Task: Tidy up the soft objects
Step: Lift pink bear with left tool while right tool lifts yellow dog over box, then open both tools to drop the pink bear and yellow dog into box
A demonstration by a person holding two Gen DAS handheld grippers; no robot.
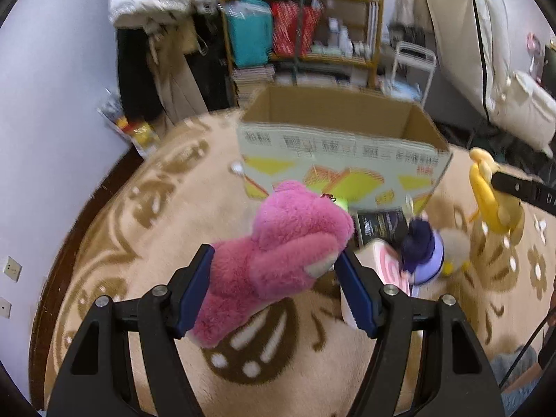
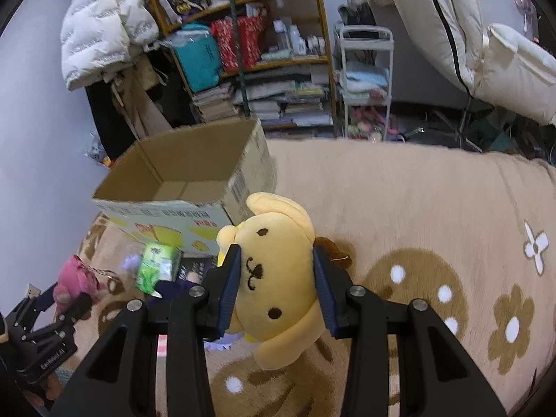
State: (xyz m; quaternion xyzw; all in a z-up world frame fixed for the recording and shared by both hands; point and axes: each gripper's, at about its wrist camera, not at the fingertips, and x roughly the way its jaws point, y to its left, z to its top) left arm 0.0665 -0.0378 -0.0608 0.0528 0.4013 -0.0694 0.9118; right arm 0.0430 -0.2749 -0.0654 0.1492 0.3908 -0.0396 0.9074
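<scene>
My left gripper (image 1: pixel 274 274) is shut on a pink plush bear (image 1: pixel 278 253) and holds it above the carpet, short of the open cardboard box (image 1: pixel 340 146). My right gripper (image 2: pixel 276 281) is shut on a yellow plush dog (image 2: pixel 274 278), held above the carpet to the right of the box (image 2: pixel 180 187), which shows empty inside. The yellow dog also shows in the left wrist view (image 1: pixel 493 198), and the pink bear in the right wrist view (image 2: pixel 78 279). A purple-haired plush doll (image 1: pixel 422 253) lies on the carpet in front of the box.
A green carton (image 2: pixel 156 264), a dark booklet (image 1: pixel 380 224) and a pink-patterned item (image 1: pixel 385 264) lie in front of the box on the beige patterned carpet (image 2: pixel 417 208). A cluttered shelf (image 2: pixel 264 45), a white cart (image 2: pixel 365 80) and hanging coats (image 2: pixel 100 24) stand behind.
</scene>
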